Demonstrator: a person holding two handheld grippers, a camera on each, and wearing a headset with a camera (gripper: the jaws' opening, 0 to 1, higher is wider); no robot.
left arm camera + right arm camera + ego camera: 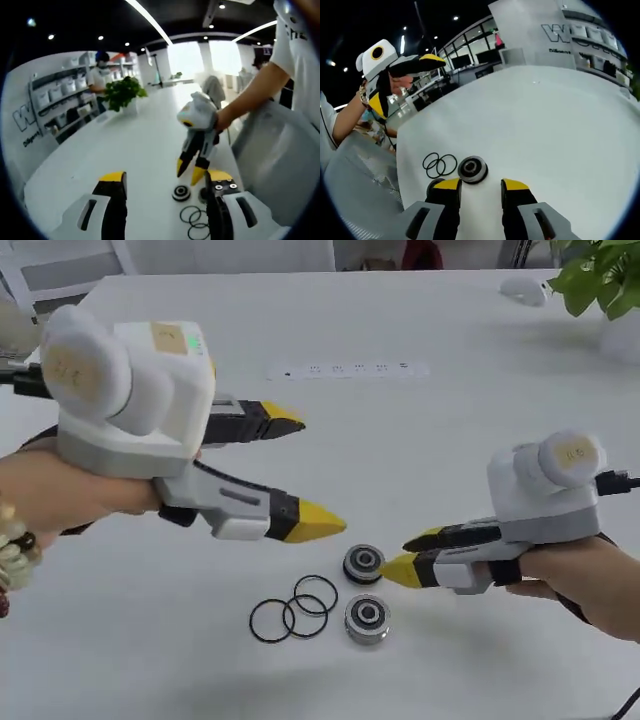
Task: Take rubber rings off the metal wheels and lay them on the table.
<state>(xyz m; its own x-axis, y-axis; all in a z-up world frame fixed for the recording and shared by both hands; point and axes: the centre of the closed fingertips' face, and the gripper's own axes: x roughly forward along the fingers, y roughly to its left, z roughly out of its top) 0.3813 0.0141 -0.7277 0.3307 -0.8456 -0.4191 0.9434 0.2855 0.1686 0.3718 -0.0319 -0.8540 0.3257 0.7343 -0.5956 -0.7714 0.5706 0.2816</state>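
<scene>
Two metal wheels lie flat on the white counter (450,420). The far wheel (363,563) sits just beside the lower tip of the right claw (405,555); whether tip and wheel touch cannot be told. The near wheel (367,619) lies just beside the far wheel, toward the person. In the right gripper view the far wheel sits just ahead of the gap between the jaws, with bare counter between, and the near wheel is partly hidden behind one jaw. The right claw is parted by a narrow gap and grips nothing. The left claw (305,470) is held above the counter, spread wide and empty, apart from both wheels. Three rubber rings (295,610) lie flat on the counter just beside the wheels, on the left claw's side, overlapping one another. Large dark wall lettering (555,32) begins with "W"; shelving cuts off the rest, and the smaller line beneath is unreadable. A flat white strip (350,369) farther back carries marks too small to read. A green plant (600,275) stands at the far corner.
</scene>
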